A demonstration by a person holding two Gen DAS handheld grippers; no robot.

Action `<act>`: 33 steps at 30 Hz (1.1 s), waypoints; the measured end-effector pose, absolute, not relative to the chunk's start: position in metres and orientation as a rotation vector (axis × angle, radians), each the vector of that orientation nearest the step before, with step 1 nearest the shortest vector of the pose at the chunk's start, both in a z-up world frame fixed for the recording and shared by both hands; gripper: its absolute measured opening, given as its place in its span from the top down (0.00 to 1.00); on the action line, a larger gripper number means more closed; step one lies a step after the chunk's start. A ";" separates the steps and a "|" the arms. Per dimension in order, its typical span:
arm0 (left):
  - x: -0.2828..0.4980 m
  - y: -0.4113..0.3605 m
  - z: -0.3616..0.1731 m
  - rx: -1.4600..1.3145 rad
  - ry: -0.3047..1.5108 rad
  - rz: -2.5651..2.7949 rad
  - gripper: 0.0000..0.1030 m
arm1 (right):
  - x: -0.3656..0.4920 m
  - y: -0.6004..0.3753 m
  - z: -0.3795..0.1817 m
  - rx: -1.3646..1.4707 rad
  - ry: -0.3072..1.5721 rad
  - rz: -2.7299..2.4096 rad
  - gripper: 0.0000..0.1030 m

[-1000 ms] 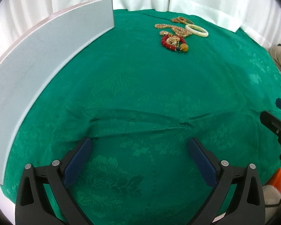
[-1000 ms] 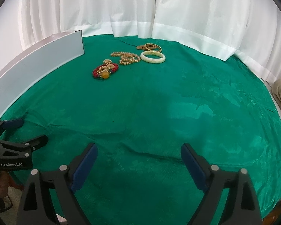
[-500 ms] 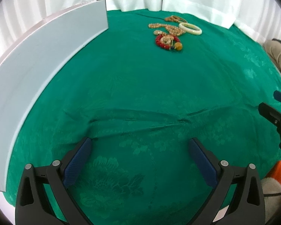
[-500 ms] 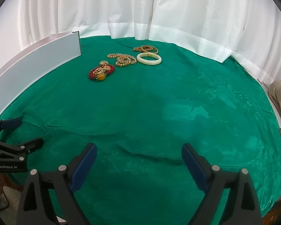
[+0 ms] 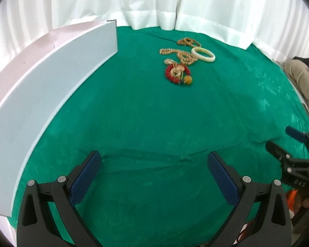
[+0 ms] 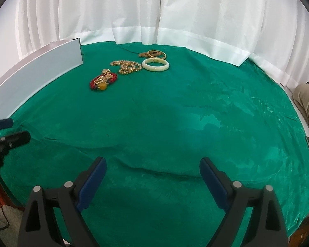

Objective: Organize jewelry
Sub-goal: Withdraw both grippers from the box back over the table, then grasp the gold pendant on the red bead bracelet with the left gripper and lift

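Jewelry lies in a cluster at the far side of the green cloth: a red bead bracelet (image 5: 177, 73) (image 6: 103, 80) with gold and amber pieces, a gold bead necklace (image 5: 180, 54) (image 6: 126, 66), a cream bangle (image 5: 203, 54) (image 6: 155, 64) and gold bangles (image 5: 188, 41) (image 6: 154, 53). My left gripper (image 5: 154, 161) is open and empty, low over the near cloth. My right gripper (image 6: 153, 166) is open and empty too, and it shows at the right edge of the left wrist view (image 5: 286, 139). Both are far from the jewelry.
A long pale grey box (image 5: 41, 86) (image 6: 37, 76) stands along the left side of the table. White curtains (image 6: 154, 10) hang behind. The green cloth (image 5: 154, 113) has a wrinkle ridge just ahead of both grippers. A person's beige-clad leg (image 6: 307, 100) is at the right.
Both grippers have tilted or risen slightly, so the jewelry sits lower in each view. Both stay open and nothing on the cloth has moved.
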State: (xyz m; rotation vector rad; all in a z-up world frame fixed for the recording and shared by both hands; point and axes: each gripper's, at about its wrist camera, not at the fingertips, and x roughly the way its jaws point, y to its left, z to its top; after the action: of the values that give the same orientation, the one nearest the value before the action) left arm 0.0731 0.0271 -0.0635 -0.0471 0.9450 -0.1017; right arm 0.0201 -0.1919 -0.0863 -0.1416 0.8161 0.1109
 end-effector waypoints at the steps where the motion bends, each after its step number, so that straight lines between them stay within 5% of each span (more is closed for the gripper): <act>1: 0.076 0.028 -0.063 -0.049 0.948 -0.104 0.01 | 0.019 -0.194 -0.086 -0.137 0.815 0.111 0.09; 19: 0.198 -0.025 -0.060 0.072 0.946 -0.208 0.02 | 0.018 -0.222 -0.092 -0.054 0.814 0.092 0.09; 27: 0.254 -0.037 -0.076 0.087 0.943 -0.216 0.36 | 0.021 -0.228 -0.097 -0.037 0.830 0.093 0.09; 29: 0.264 -0.035 -0.085 0.078 0.974 -0.210 0.52 | 0.021 -0.228 -0.098 -0.034 0.830 0.096 0.09; 33: 0.273 -0.034 -0.103 0.071 1.027 -0.200 0.56 | 0.023 -0.232 -0.099 -0.025 0.835 0.092 0.09</act>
State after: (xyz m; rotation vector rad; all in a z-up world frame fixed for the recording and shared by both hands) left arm 0.2733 -0.0340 -0.1030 0.0709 1.0271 -0.1999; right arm 0.0228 -0.2324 -0.0993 -0.0246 0.8354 0.0923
